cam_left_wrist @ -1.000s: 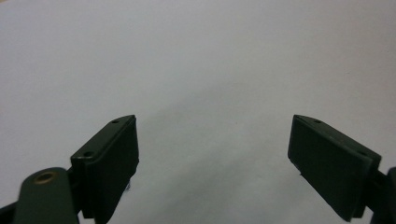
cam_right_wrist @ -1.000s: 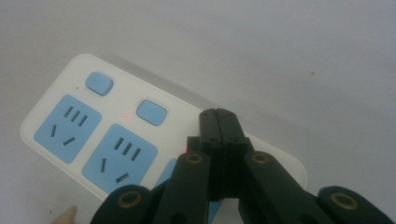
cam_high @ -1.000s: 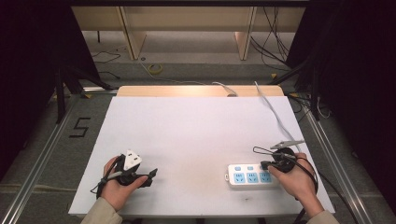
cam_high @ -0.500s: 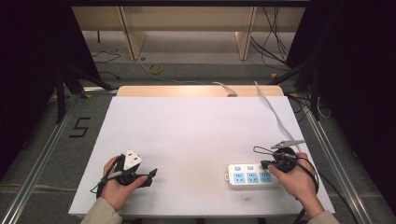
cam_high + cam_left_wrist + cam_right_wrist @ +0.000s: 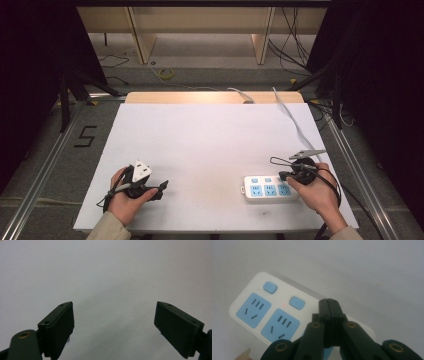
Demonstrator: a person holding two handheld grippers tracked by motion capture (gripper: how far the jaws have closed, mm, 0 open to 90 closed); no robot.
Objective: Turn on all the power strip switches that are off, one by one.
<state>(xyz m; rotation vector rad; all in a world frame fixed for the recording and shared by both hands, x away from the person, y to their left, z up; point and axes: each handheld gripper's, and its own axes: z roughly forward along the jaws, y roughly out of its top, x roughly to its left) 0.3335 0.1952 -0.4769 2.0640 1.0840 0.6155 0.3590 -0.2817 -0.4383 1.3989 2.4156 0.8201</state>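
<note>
At the near edge of the white tabletop (image 5: 210,145), the person's two hands each hold a black two-jaw gripper. The left gripper (image 5: 159,187) rests low on the tabletop at the near left, its white-topped body wrapped by the left hand (image 5: 126,197). In the left gripper view its fingers (image 5: 58,326) stand wide apart, released, with bare white surface between them.

At the near right, the right hand (image 5: 316,192) holds the right gripper (image 5: 283,176) over the right end of the white rectangular plastic power strip with light-blue sockets and buttons (image 5: 267,187). The strip lies flat near the front edge of the tabletop, right of centre, well apart from the left gripper. In the right gripper view the fingers (image 5: 329,307) are clenched together, pad against pad, with nothing between them; their tips sit over the strip just beside the second light-blue button (image 5: 297,302). Whether they touch the strip, I cannot tell. A small red light (image 5: 284,305) glows between the two visible buttons.

Farther off, a thin white cable (image 5: 292,120) runs from near the right hand toward the far right corner of the tabletop. Beyond the far edge, a pale wooden board (image 5: 200,96) borders the tabletop, with a grey floor (image 5: 200,62) behind it.
</note>
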